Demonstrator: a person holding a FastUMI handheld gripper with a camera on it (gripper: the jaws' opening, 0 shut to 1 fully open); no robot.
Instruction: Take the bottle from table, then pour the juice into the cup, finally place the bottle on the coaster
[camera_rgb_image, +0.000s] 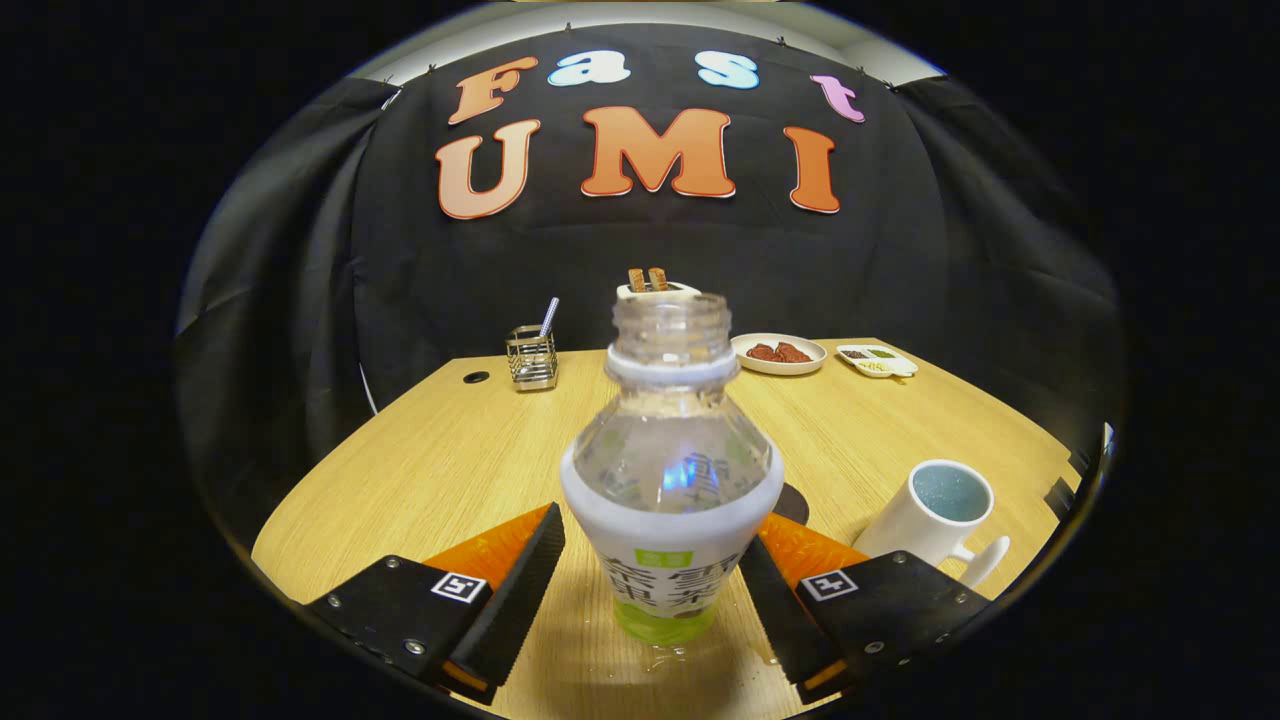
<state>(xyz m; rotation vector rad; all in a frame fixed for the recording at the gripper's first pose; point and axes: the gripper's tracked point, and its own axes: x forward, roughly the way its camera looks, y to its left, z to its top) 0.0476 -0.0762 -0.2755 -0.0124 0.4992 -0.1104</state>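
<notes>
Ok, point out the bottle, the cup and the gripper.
bottle (668, 470): gripper view, clear shoulder, standing between the fingers.
cup (915, 525): gripper view, white outer wall.
gripper (650, 590): gripper view, midway between its open fingers.

Bottle (671, 480) upright between open claw (650, 590) fingers

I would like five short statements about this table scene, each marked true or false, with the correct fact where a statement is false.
1. The clear plastic bottle with the white and green label stands upright between the gripper fingers. True.
2. The bottle has a cap on. False: its neck is open, no cap.
3. The white ceramic mug stands beside the fingers, on the light wooden table. True.
4. The gripper fingers are pressed together in front of the bottle. False: they are spread apart, one on each side of the bottle, with gaps.
5. The small white round plate beyond the bottle is bare. False: reddish-brown pieces of food lie on it.
</notes>
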